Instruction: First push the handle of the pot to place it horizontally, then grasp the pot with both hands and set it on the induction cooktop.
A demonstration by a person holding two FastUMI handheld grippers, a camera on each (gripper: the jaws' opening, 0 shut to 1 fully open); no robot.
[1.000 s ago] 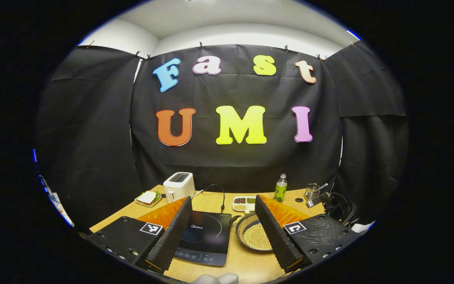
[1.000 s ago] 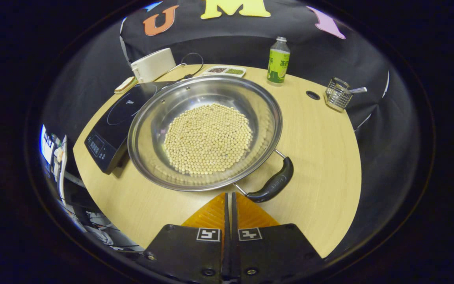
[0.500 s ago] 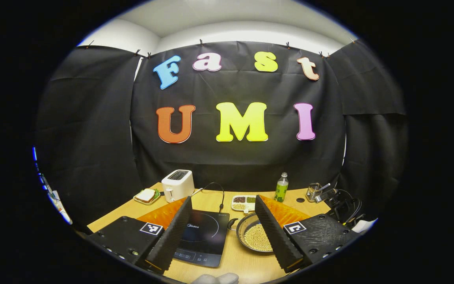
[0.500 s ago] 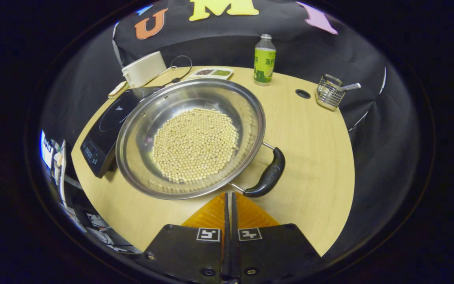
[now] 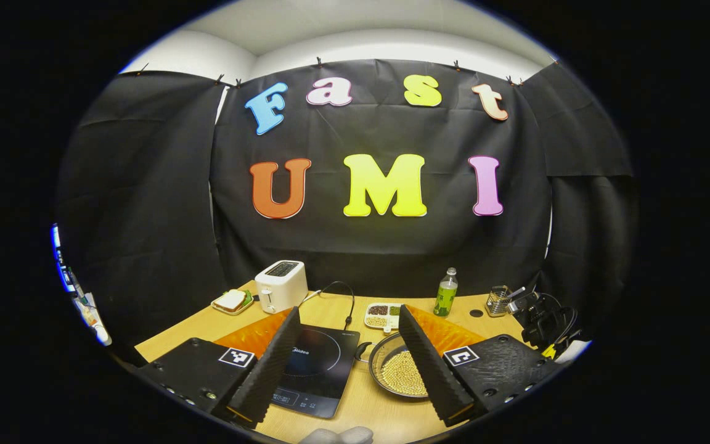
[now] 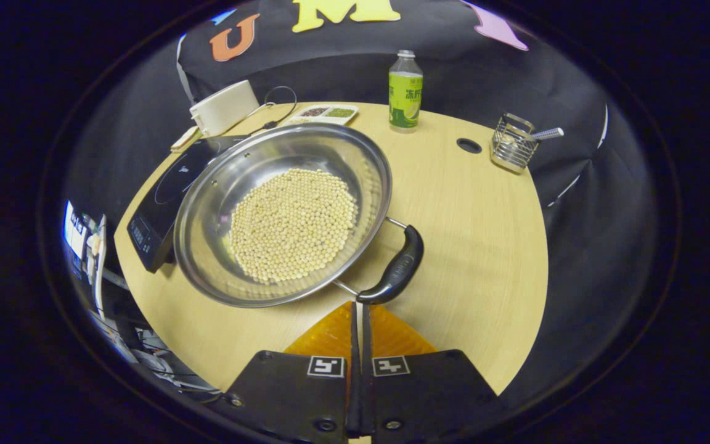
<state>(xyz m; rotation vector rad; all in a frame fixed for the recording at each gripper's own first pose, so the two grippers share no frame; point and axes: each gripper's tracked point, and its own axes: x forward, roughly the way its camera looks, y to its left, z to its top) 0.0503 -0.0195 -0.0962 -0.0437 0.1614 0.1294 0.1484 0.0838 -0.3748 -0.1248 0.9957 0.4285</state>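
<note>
A steel pot (image 6: 207,246) holding pale beans stands on the wooden table just right of the black induction cooktop (image 6: 164,191). Its black side handle (image 6: 395,271) points toward the table's near right. My right gripper (image 6: 359,306) is shut, and its tips meet the near end of that handle. In the left gripper view, my left gripper (image 5: 349,311) hangs open above the table's front. The cooktop (image 5: 315,370) shows between its fingers. The pot (image 5: 395,373) is partly hidden behind one finger (image 5: 429,364). The right gripper's body (image 5: 540,320) shows farther off at the right.
A white toaster (image 6: 225,108), a sandwich plate (image 5: 232,302), a divided dish of beans (image 6: 321,113), a green bottle (image 6: 405,92) and a wire basket (image 6: 512,148) line the table's far side. A cable hole (image 6: 469,145) lies near the basket. The cooktop's cord (image 5: 346,302) runs back.
The right gripper, still shut, has shifted until its tips reach the pot handle's near end. The left gripper view has drifted a little; its fingers stay open.
</note>
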